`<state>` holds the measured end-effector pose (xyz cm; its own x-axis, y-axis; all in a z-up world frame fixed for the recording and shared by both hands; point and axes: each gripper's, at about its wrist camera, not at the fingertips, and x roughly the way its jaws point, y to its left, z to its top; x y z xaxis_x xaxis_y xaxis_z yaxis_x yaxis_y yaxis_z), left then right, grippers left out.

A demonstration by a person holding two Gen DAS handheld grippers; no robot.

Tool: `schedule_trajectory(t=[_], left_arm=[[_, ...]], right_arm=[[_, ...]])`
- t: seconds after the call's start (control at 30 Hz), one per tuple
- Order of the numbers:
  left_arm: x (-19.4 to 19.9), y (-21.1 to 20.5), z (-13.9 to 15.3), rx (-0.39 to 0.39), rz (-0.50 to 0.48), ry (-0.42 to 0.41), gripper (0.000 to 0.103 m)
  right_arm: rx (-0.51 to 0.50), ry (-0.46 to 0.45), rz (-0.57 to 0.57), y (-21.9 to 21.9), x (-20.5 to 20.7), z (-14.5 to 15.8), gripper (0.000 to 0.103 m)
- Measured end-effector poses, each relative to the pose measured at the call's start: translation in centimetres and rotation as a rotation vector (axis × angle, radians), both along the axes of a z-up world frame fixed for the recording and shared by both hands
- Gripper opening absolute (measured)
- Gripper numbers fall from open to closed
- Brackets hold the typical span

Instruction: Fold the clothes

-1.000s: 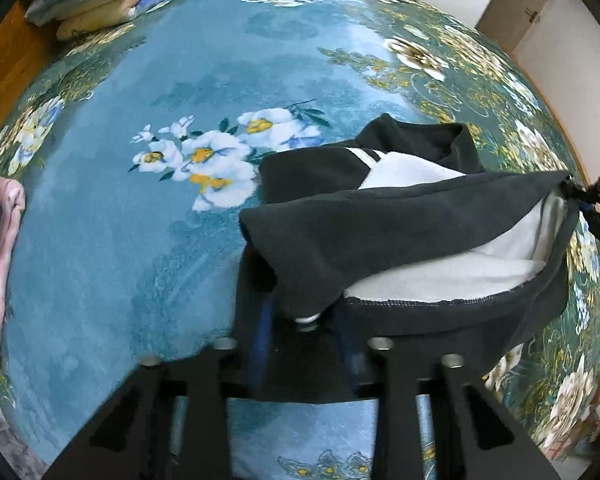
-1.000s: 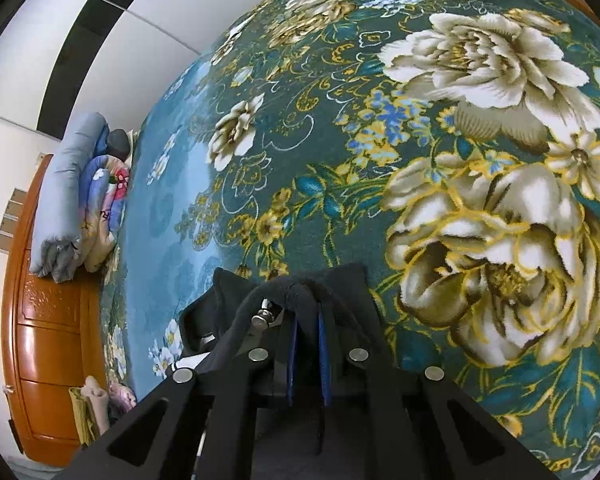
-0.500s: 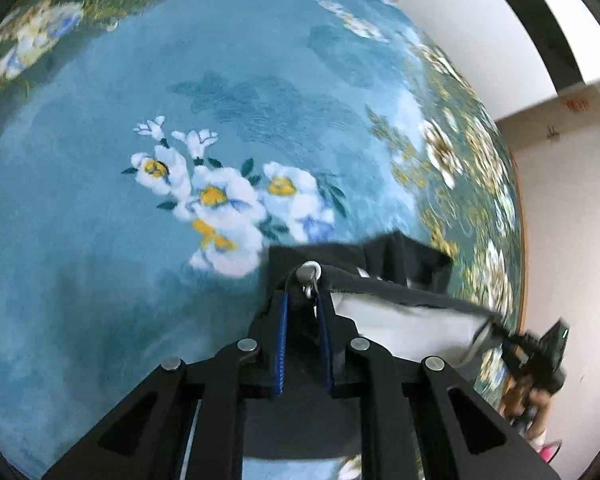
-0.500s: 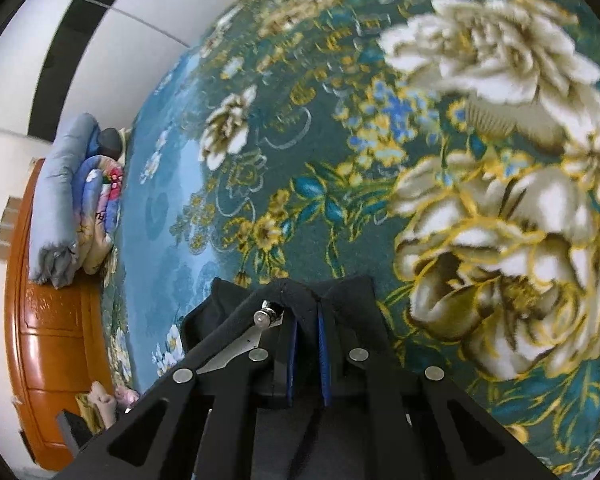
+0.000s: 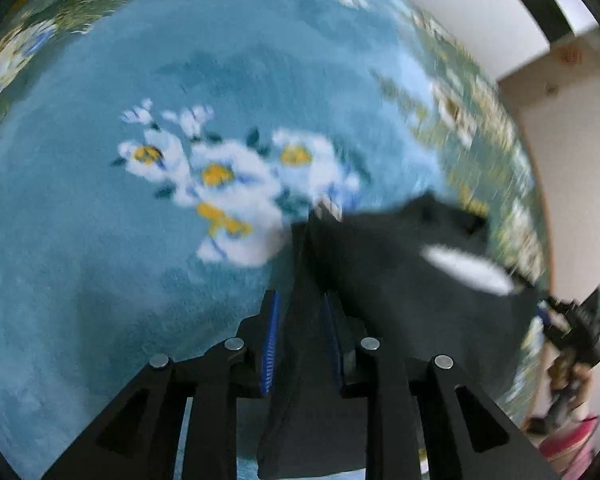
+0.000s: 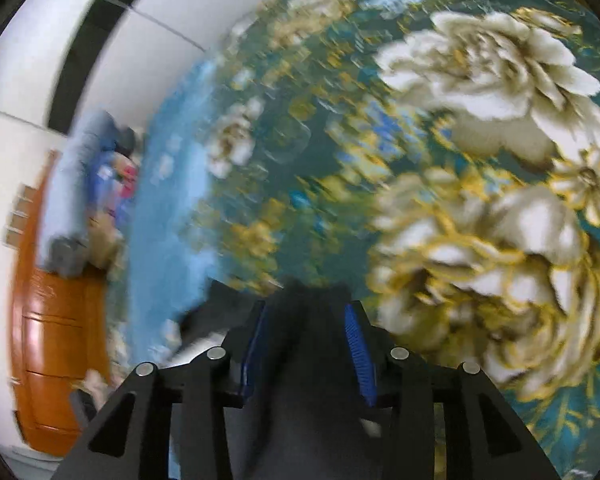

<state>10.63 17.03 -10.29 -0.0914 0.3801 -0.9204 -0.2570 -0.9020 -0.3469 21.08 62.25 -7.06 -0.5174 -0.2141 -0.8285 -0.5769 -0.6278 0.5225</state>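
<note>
While both frames are blurred, the dark garment (image 5: 400, 280) lies on the floral blanket (image 5: 100, 240), stretched lengthwise between the left gripper (image 5: 300, 320) and right gripper (image 6: 306, 328), whose parted jaws have cloth between them.

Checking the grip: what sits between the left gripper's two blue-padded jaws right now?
In the left wrist view, a fold of the dark garment runs between the jaws of the left gripper; the frame is blurred.
</note>
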Motion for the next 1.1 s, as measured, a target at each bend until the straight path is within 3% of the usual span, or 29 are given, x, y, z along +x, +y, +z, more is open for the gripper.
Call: schedule_trajectory(t=[0.13, 0.3, 0.4, 0.47, 0.53, 0.6, 0.7, 0.83, 0.9, 1.0, 1.07, 1.1], left_arm=[[0.9, 1.8, -1.8, -0.046, -0.056, -0.004, 0.023], [1.5, 2.2, -1.4, -0.023, -0.068, 0.023, 0.02], [2.0, 2.6, -1.4, -0.021, -0.085, 0.036, 0.004], [2.2, 2.8, -0.7, -0.024, -0.089, 0.073, 0.0], [2.3, 2.8, 0.0, -0.025, -0.09, 0.117, 0.0], [1.9, 1.6, 1.6, 0.039, -0.035, 0.153, 0.0], [0.7, -2.4, 4.3, 0.163, 0.122, 0.2, 0.0], [-1.6, -5.2, 2.8, 0.21, 0.25, 0.113, 0.0], [-1.7, -5.6, 1.8, 0.228, 0.256, 0.075, 0.0], [-1.9, -4.6, 1.1, 0.257, 0.223, 0.027, 0.0], [-2.2, -3.7, 0.8, 0.282, 0.206, -0.012, 0.006], [-2.3, -3.2, 0.7, 0.295, 0.199, -0.034, 0.02]], right_arm=[[-0.028, -0.012, 0.075, -1.7, -0.9, -2.0, 0.044], [-0.006, -0.01, 0.13, -3.6, -2.6, -2.4, 0.044], [0.011, 0.023, 0.146, -4.4, -2.9, -1.6, 0.033], [0.015, 0.037, 0.124, -3.9, -2.6, -1.1, 0.011], [0.013, 0.053, 0.091, -3.2, -2.3, -0.6, 0.011], [0.012, 0.069, 0.058, -2.6, -1.9, -0.2, 0.01], [0.009, 0.093, 0.009, -1.5, -1.3, 0.5, 0.009], [0.001, 0.093, -0.05, -0.3, -0.8, 0.6, 0.008], [-0.012, 0.025, -0.055, -0.8, -0.7, -1.5, 0.008], [-0.036, 0.011, -0.069, -1.1, -0.4, -2.7, 0.008], [-0.051, 0.01, -0.082, -1.1, -0.2, -3.0, 0.008], [-0.054, 0.013, -0.084, -1.0, -0.1, -2.9, 0.008]])
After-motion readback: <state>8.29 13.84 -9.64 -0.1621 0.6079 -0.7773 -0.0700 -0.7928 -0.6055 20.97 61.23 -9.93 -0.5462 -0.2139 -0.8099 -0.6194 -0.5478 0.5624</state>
